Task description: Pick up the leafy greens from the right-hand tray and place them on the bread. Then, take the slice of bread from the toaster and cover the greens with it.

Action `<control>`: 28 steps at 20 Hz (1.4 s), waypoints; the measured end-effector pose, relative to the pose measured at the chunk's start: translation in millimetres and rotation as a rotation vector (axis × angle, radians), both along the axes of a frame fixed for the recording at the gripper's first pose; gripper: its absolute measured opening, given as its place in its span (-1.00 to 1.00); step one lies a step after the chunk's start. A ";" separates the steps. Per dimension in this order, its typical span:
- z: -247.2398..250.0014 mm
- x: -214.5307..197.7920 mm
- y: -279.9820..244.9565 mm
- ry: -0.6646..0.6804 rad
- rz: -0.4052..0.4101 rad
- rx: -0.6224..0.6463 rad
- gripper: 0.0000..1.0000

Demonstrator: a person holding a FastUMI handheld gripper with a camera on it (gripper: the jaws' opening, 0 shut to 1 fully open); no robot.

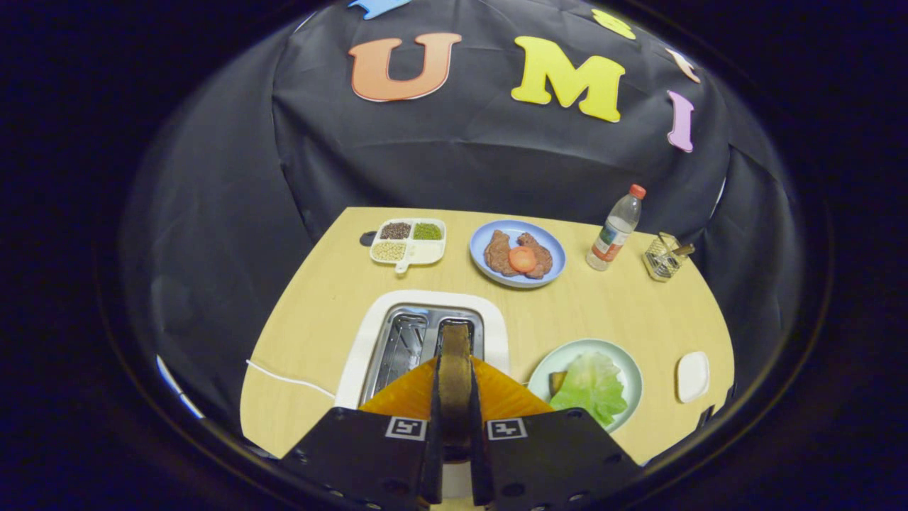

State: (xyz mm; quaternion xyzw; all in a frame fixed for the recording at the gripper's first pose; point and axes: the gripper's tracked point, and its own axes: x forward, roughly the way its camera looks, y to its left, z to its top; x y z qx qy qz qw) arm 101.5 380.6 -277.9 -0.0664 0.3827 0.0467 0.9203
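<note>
While the gripper point(455, 387) pinches a slice of bread point(455, 369) edge-on between its two fingers, the slice stands upright directly over the right-hand slot of the toaster point(425, 333), its thin edge facing the camera and its long axis running away from the gripper along the line of the fingers. Both fingers press on the flat faces of the bread, so the hold looks firm, and the slice seems to be at or just above the mouth of the slot; whether its lower end is fully clear of the toaster cannot be told from here.

The leafy greens point(592, 387) already lie on the pale green plate point(624, 362), which sits on the counter point(582, 312) just to the right of the toaster and close beside the right finger. A dark corner of the bottom bread point(557, 382) peeks out from under the leaf on its left side, so the first half of the task appears done.

The coming move turns on that short sideways offset: the plate is to the right of the gripper and roughly level with the fingertips, not ahead of them. The slice is held on edge, so it would likely need lifting clear, carrying right, and tipping flat before it can cover the greens. A slip or an early release could drop it on its edge and shove the leaf aside.
</note>
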 end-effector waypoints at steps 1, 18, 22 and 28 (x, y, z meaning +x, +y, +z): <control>7.0 -0.7 -1.5 -0.012 0.000 0.007 -0.67; 92.6 9.6 -108.5 -0.098 -0.054 0.213 -0.77; 42.9 19.0 -152.1 -0.018 -0.130 0.233 -0.77; -25.4 26.0 -166.1 0.112 -0.127 0.333 -0.77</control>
